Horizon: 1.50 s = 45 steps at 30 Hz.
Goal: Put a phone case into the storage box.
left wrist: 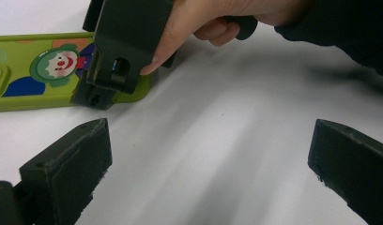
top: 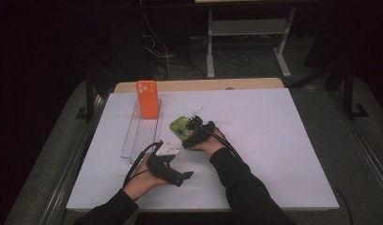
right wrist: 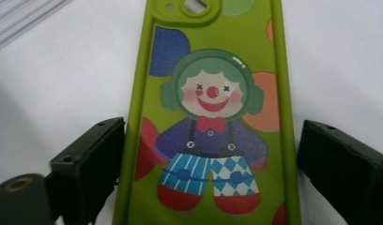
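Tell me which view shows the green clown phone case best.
The right gripper view: the green phone case lies flat between the right claw's open jaws, clown print and camera cutout plain. The left gripper view shows one end side-on, partly behind the right claw. The high view shows a small green patch by that claw.
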Motion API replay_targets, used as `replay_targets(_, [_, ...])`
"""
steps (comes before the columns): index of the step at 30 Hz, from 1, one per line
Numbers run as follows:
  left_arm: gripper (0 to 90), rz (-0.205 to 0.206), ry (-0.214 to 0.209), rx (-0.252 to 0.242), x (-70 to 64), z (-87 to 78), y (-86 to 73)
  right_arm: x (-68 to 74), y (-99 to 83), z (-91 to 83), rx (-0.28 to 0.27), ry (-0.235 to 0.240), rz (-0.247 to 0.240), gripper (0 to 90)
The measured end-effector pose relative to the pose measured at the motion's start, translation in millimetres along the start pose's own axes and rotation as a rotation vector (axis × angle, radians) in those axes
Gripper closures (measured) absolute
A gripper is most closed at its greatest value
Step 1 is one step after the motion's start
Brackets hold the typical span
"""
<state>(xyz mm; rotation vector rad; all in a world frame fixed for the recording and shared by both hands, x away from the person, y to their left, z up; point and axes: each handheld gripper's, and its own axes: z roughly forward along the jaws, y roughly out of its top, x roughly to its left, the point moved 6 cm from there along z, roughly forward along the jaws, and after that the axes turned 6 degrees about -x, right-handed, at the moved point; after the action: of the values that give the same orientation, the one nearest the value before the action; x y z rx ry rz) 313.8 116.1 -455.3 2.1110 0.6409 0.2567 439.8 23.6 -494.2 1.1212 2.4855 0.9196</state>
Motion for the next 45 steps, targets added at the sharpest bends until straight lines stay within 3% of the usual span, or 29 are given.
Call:
replay_targets(9, [0.0,0.004,0.0,0.002,0.2,0.1,0.1,2.7,-0.9,-1.5,-0.001,-0.012,0.001,14.5])
replay_targets(25, [0.0,-0.001,0.0,-0.005,0.8,-0.7,0.6,1.4,-0.2,-5.6,-0.013,-0.005,0.003,15.8])
replay_targets(34, [0.0,-0.018,-0.002,-0.012,-0.8,0.2,0.8,-11.7,-0.3,-28.1,-0.044,0.01,-0.012,15.7])
replay_targets(45, [0.0,-0.012,-0.006,-0.012,-0.2,0.2,1.0,-37.3,-17.9,-67.8,-0.071,0.028,-0.011,15.6])
